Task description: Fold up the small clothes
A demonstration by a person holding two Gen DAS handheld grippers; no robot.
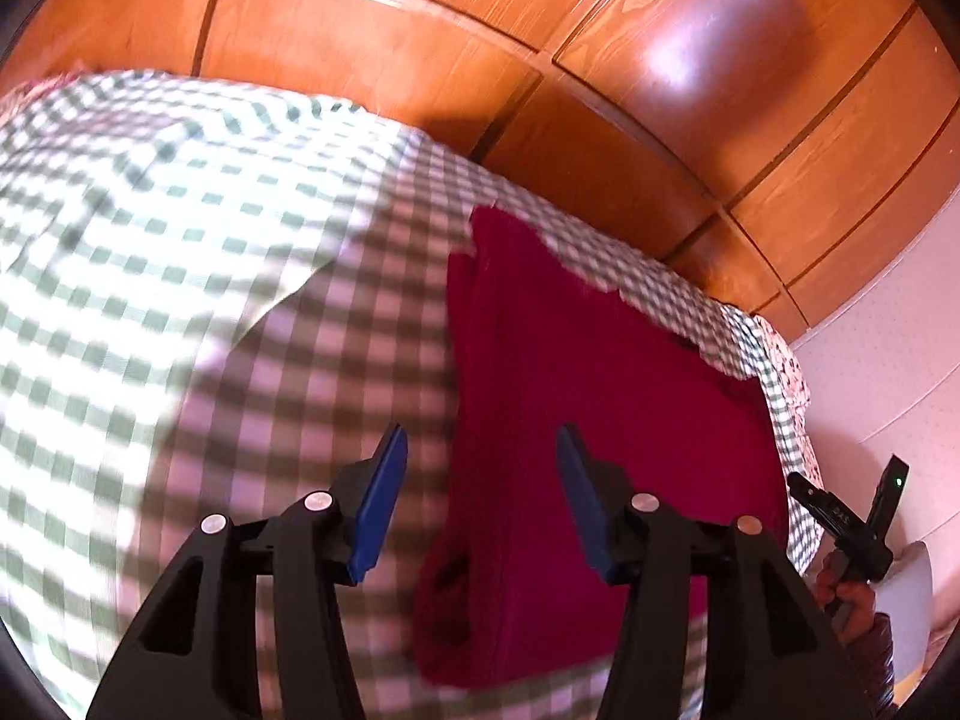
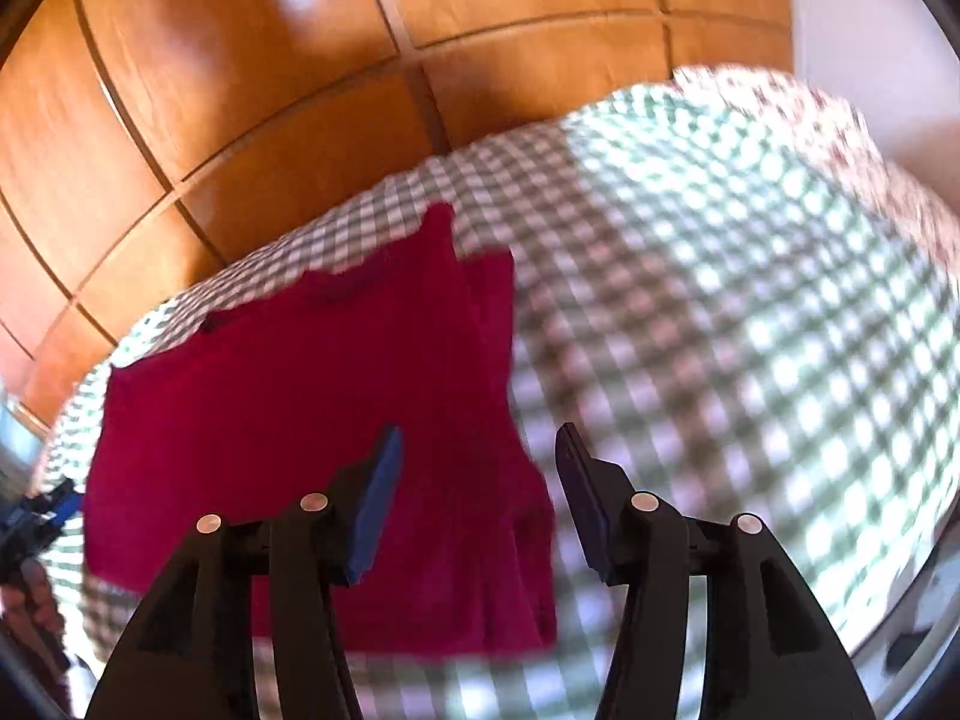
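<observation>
We hold left tool (image 1: 480,498) and right tool (image 2: 477,498) spread, empty, above red garment (image 1: 600,396) near bed (image 1: 180,300) edge; careless tug risks undoing fold.

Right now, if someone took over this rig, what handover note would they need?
Left tongs: open, empty, above the red garment.
Right tongs: open, empty, above the same garment's other edge.
Garment lies on the checked bedcover, one side apparently folded in along its length; blur makes this uncertain.
Left: remaining folds, which ones unclear.
</observation>
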